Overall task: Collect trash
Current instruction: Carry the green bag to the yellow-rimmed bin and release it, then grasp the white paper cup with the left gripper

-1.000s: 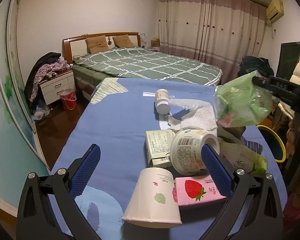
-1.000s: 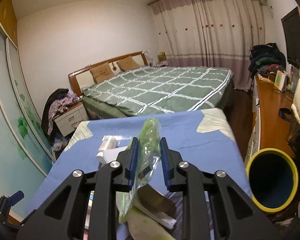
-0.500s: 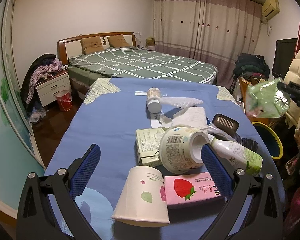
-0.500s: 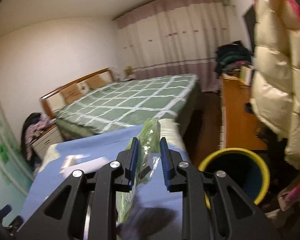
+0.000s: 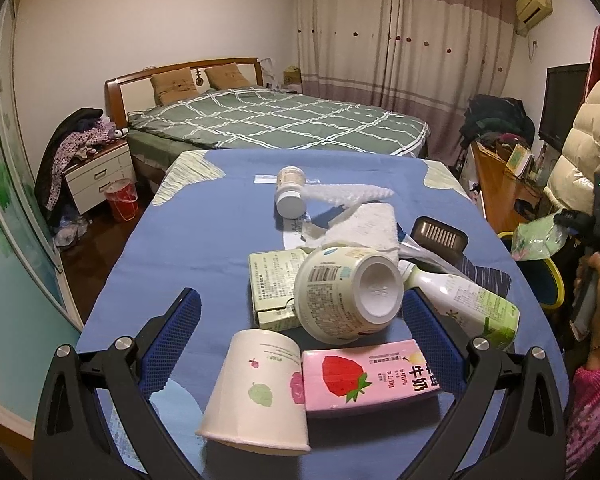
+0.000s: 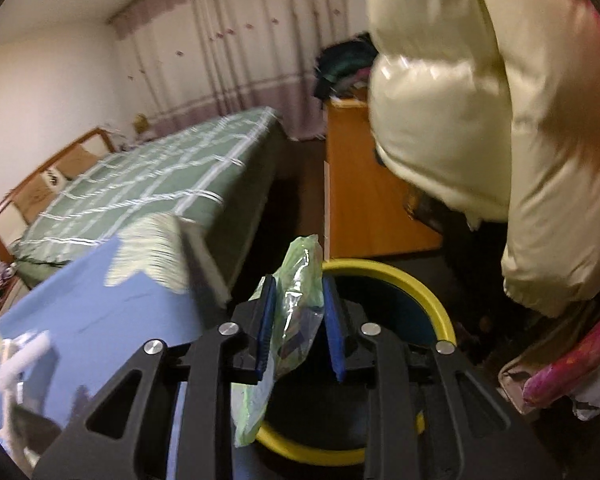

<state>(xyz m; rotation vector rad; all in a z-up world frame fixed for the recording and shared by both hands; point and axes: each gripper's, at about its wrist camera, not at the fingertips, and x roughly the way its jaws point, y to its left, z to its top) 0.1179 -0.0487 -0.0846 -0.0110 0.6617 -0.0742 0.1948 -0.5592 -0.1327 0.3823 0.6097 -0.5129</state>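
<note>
Over the yellow-rimmed bin (image 6: pixel 428 300), the right hand-held gripper (image 6: pixel 298 320), jaws just parting, loosely brackets a green bag (image 6: pixel 296 300).

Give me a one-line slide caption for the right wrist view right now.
Right claw, its jaws just opening, lets a green plastic bag hang loosely between them over the yellow-rimmed bin beside the blue table.

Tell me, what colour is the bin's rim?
Yellow; the bin shows best in the right wrist view.
</note>
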